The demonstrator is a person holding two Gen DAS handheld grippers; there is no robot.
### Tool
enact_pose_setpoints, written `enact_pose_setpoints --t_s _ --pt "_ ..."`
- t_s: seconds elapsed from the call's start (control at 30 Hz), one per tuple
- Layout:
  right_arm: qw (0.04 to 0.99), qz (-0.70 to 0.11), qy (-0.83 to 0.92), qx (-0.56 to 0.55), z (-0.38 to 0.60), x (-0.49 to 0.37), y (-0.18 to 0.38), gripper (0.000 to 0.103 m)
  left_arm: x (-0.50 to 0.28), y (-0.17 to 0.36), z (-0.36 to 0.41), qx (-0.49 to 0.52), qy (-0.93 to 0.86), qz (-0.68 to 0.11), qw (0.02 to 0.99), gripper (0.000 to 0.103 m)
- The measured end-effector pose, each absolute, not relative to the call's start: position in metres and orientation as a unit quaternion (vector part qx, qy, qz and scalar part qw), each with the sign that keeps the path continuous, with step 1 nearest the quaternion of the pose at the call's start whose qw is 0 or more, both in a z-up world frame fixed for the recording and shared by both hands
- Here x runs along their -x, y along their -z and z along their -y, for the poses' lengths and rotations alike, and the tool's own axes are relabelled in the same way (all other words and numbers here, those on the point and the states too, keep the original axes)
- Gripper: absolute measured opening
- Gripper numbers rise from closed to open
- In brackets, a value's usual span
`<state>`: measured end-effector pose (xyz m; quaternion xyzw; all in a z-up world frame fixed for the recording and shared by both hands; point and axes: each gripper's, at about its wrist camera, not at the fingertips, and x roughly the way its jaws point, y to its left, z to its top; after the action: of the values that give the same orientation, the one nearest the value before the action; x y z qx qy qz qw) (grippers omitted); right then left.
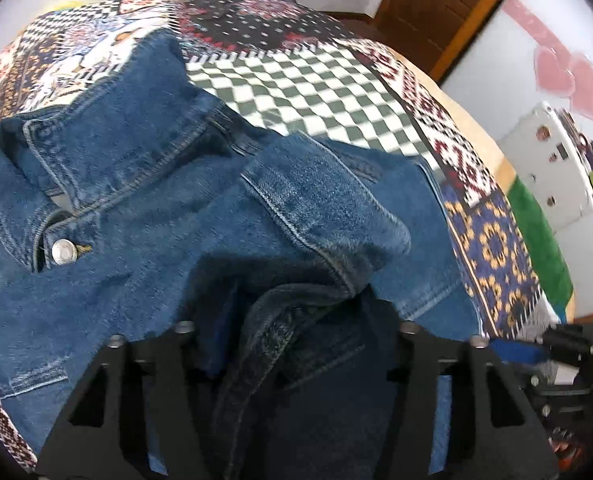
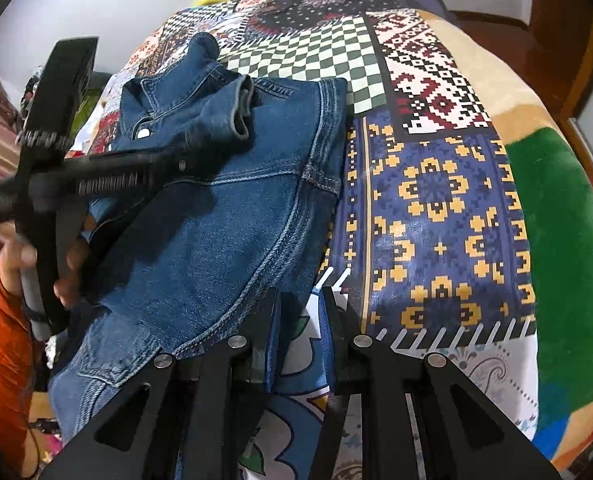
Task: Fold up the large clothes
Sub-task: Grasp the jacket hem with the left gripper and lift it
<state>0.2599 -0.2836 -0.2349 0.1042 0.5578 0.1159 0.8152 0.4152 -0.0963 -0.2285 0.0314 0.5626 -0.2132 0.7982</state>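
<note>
Nearest the left wrist camera, the left gripper (image 1: 292, 328) points steeply down with a bunched fold of the denim jacket (image 1: 144, 184) between its fingers; the fold fills the gap, but the fingertips are buried in dark cloth, so I cannot tell whether the pads press on it. The right wrist view shows that same gripper from outside, its tips sunk into the sleeve cuff (image 2: 236, 112), held by a hand (image 2: 20, 260) in an orange sleeve (image 2: 0, 344). The right gripper (image 2: 298, 300) is almost fully closed with nothing between its fingers, hovering just past the jacket's near hem edge over the patchwork bedspread (image 2: 436, 200). The jacket lies partly folded on the bedspread, collar toward the far edge. Only the left view shows the metal button (image 1: 63, 251) below the collar (image 1: 96, 136) closely, and beyond the bed's edge a white box (image 1: 548, 168) and a wooden door (image 1: 436, 4).
</note>
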Motion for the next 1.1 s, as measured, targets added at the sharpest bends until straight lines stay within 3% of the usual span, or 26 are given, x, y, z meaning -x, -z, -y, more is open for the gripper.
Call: enact_pose_setpoints --t_s 0.07,0.2,0.27,0.57,0.63,0.8,1.1 --pt "0.816 -0.556 -0.113 -0.110 0.285 -0.260 0.235 0.015 -0.414 0.223 0.095 -0.043 0.201 -0.553 0.807 0.036" --pt "0.810 -0.562 -0.112 -0.122 0.290 -0.260 0.235 0.015 -0.409 0.192 0.076 -0.026 0.190 -0.512 0.838 0.032" --pt "0.810 -0.564 -0.111 -0.119 0.291 -0.258 0.235 0.015 -0.404 0.170 0.058 -0.015 0.177 -0.488 0.855 0.023" --pt "0.813 -0.561 -0.093 -0.123 0.289 -0.260 0.230 0.015 -0.366 0.096 -0.045 0.024 0.112 -0.397 0.911 0.019" --pt "0.814 -0.560 -0.089 -0.122 0.288 -0.262 0.228 0.015 -0.354 0.094 -0.071 0.029 0.095 -0.390 0.915 0.013" --pt "0.821 -0.554 -0.078 -0.119 0.280 -0.268 0.223 0.015 -0.316 0.121 -0.122 0.067 0.053 -0.402 0.912 0.013" --pt "0.823 -0.555 -0.055 -0.111 0.271 -0.263 0.223 0.015 -0.259 0.239 -0.190 0.228 0.012 -0.509 0.830 0.015"
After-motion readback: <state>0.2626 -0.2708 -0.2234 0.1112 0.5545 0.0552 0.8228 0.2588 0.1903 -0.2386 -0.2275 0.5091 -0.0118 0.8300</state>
